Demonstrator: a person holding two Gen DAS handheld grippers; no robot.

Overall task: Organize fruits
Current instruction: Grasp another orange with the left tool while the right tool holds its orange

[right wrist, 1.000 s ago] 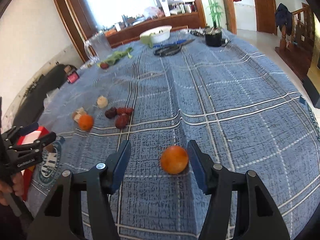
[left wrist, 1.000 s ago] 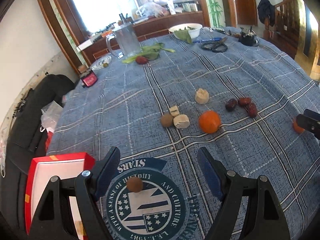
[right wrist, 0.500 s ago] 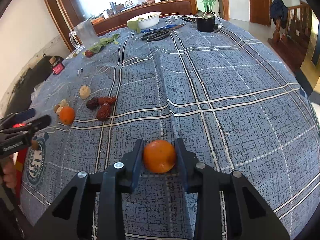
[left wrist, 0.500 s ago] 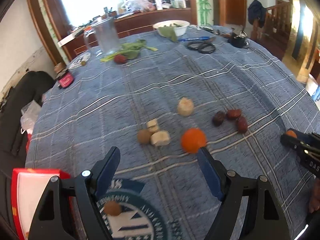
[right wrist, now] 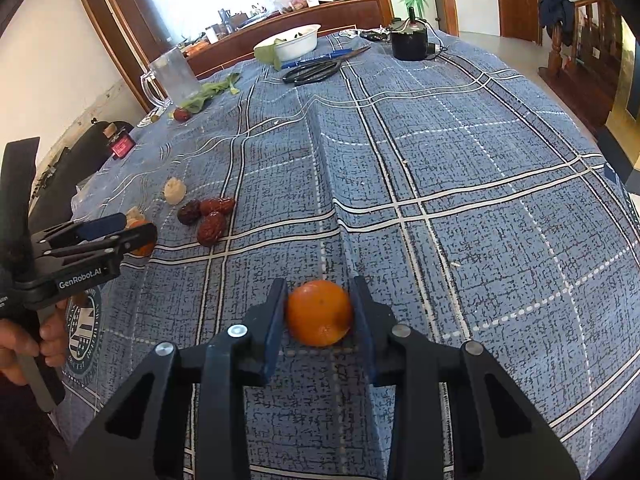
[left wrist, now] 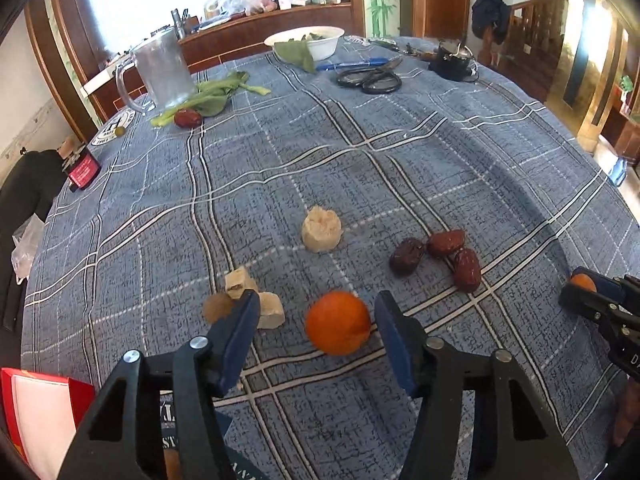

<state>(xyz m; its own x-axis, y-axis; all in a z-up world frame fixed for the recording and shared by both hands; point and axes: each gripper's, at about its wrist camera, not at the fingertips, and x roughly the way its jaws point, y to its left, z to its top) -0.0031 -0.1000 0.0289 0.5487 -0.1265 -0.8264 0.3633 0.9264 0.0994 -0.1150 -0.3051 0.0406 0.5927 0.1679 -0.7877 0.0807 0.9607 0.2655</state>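
Right wrist view is showing the right gripper (right wrist: 319,312) clamping an orange (right wrist: 319,312), both blue pads pressing its sides, the fruit sitting low over the blue plaid tablecloth (right wrist: 460,152); whether it is lifting clear of the cloth I cannot tell. Over on the other side, the left gripper (left wrist: 316,320) is spreading wide around a second orange (left wrist: 338,328), jaws apart, neither finger touching the fruit as far as I can see. That second orange is resting on the cloth, just beside some pale cut chunks (left wrist: 256,300) and a small brown round fruit (left wrist: 218,307) half hidden behind the left finger.

As for progress, I'm judging it early going. One orange is in a grip and the other is being lined up, and everything else is lying loose: three dark red dates (left wrist: 440,256) are huddling together to the right, a pale round lump (left wrist: 322,233) is sitting further back, and one more red fruit (left wrist: 188,118) is lying far off against the greens (left wrist: 216,94) by the glass jug (left wrist: 162,70). Nothing is looking sorted into a container yet. A red-edged box (left wrist: 36,412) is peeking in at the near left corner, perhaps the destination, though that is my guess. Plenty is left to gather.
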